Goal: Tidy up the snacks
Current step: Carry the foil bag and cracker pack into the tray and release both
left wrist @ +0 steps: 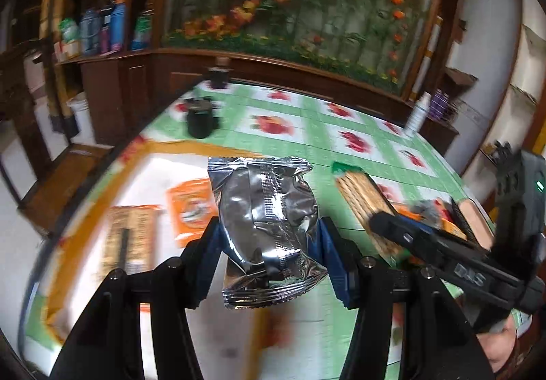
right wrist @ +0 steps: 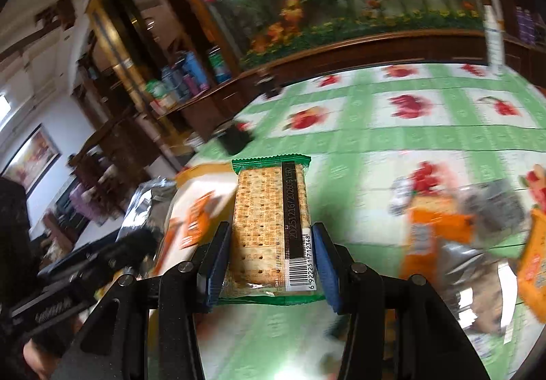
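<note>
A: The left gripper (left wrist: 269, 240) has its blue ribbed pads clamped on a silver foil packet (left wrist: 264, 230), held clear above the table (left wrist: 307, 131); the foil is crinkled, glossy, with serrated sealed ends and a back seam running down its middle.

B: And the right gripper (right wrist: 269, 257) is clamped on a cracker pack (right wrist: 271, 226), lifted over the same green checked cloth with red fruit prints; its own camera shows the clear window with pale, dotted square crackers, green crimped ends, a black strip printed 20251216/20260915 or close to it, and a barcode starting 6 922251.

A: The left view shows none of that print; there the cracker pack appears only edge-on at the right, blurred; what it does show is a white tray with an orange rim (left wrist: 112, 182) below, holding an orange sachet (left wrist: 191, 206) and a tan flat pack (left wrist: 128, 240).

B: My side instead catches a loose heap of orange and silver packets (right wrist: 457, 230) on the cloth at the right; too smeared to read.
</note>
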{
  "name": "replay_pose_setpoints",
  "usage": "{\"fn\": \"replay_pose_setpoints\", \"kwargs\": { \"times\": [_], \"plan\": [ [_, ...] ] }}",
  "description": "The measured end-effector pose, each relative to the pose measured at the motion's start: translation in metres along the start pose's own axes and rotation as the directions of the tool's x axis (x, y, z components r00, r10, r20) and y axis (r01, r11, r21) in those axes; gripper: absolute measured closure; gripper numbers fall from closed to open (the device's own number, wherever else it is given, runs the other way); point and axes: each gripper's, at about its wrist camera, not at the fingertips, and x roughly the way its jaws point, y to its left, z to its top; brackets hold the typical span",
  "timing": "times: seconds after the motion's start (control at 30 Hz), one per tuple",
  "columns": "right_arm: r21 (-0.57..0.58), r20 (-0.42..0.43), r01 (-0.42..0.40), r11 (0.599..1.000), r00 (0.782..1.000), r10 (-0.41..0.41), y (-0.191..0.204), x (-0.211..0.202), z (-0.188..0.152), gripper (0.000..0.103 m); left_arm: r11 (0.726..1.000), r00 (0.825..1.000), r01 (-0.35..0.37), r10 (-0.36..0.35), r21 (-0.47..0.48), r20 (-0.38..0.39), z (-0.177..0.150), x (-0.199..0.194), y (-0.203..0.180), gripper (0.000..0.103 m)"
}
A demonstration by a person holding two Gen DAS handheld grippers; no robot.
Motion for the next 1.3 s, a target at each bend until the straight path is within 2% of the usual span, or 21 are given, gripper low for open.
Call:
{"fn": "replay_pose_setpoints", "kwargs": {
  "times": [0.2,0.3,0.4,0.57,0.77,0.9,1.3],
  "plan": [
    [-0.094,-0.059,-0.1,0.991,0.994,0.095,0.065,0.02,-0.026,0.052,0.993,0.996,-0.091,0.09,-0.069,-0.022,-0.013,-0.012,0.061,0.048],
    [-0.12,-0.097,-0.142,0.983,0.987,0.131,0.093,0.033,-0.037,0.052,0.99,0.993,-0.109,0.105,-0.09,-0.046,-0.021,-0.014,0.08,0.048],
    [-0.165,-0.127,-0.144,0.976,0.984,0.124,0.115,0.045,-0.05,0.052,0.987,0.989,-0.142,0.138,-0.077,-0.057,-0.03,-0.019,0.093,0.047],
    [-0.207,-0.176,-0.132,0.969,0.98,0.096,0.127,0.062,-0.064,0.051,0.983,0.983,-0.165,0.158,-0.08,-0.091,-0.043,-0.017,0.112,0.047],
    [-0.309,-0.162,-0.095,0.946,0.986,0.047,0.14,0.064,-0.072,0.051,0.983,0.98,-0.167,0.157,-0.076,-0.124,-0.051,-0.01,0.122,0.047],
    [-0.407,-0.129,-0.044,0.912,0.992,-0.01,0.152,0.067,-0.08,0.051,0.982,0.975,-0.181,0.173,-0.052,-0.137,-0.054,-0.004,0.121,0.047],
    [-0.374,-0.156,-0.087,0.923,0.987,0.03,0.146,0.069,-0.078,0.049,0.982,0.975,-0.179,0.169,-0.059,-0.143,-0.055,0.0,0.122,0.047]
  ]
}}
